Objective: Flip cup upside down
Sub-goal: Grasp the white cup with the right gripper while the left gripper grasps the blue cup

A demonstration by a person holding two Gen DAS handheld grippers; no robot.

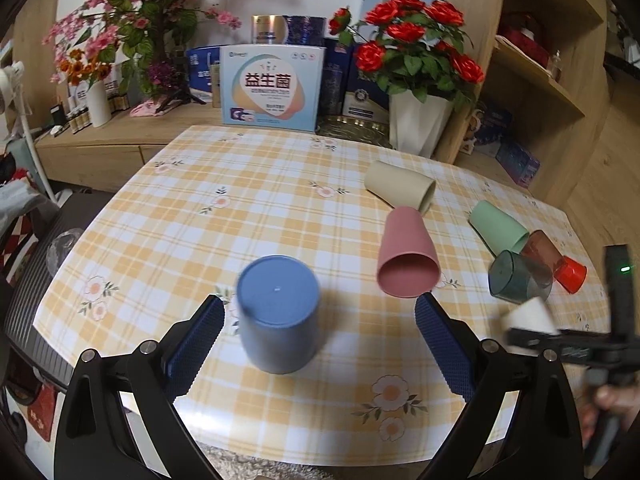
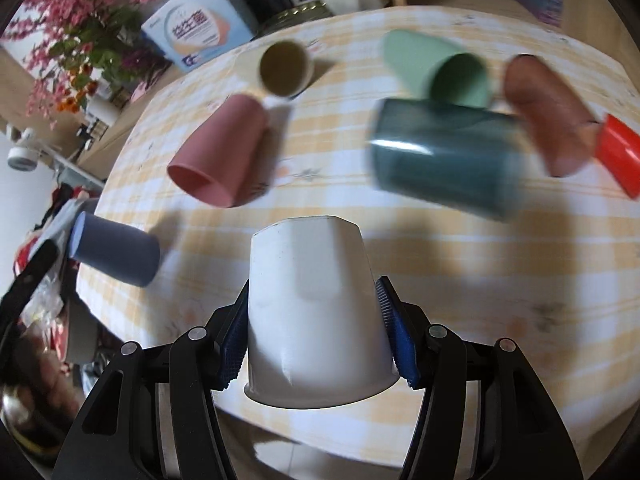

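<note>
The left claw (image 1: 316, 336) is spread wide, its blue-padded fingers (image 1: 196, 344) well apart and touching nothing, held low over the near edge of the worktop. The right claw (image 2: 316, 336) is clamped on both sides of a white cup (image 2: 316, 312), base forward, near the worktop's near-right edge.

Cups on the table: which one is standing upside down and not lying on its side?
The blue cup, between the open left gripper's fingers. Its flat bottom faces up, while the pink cup, beige cup and green cup lie tipped over.
</note>
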